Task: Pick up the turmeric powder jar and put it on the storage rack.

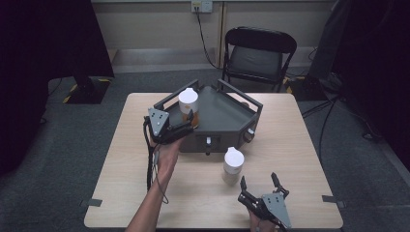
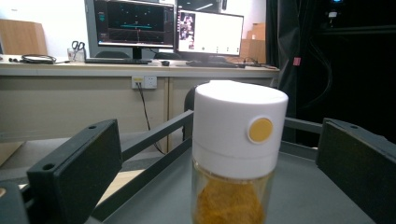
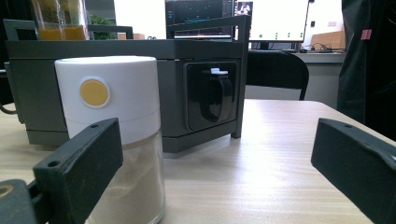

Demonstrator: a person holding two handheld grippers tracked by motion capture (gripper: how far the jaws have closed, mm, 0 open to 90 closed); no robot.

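Note:
A grey three-cornered rack (image 1: 223,117) stands at the middle back of the table. On its left corner stands a jar with a white lid and orange powder (image 1: 188,104). My left gripper (image 1: 189,121) is open around this orange jar (image 2: 239,140), which stands between the jaws with a gap on each side. In front of the rack, a second white-lidded jar of pale powder (image 1: 233,165) stands on the table. My right gripper (image 1: 258,181) is open just before it. In the right gripper view the pale jar (image 3: 112,121) sits beside the left jaw, not between the two.
A black latch (image 3: 212,95) sits on the rack's front wall (image 3: 116,51). A black folding chair (image 1: 258,53) stands behind the wooden table (image 1: 290,145). Bare tabletop lies to the right of the pale jar. Monitors (image 2: 135,23) sit on a desk far behind.

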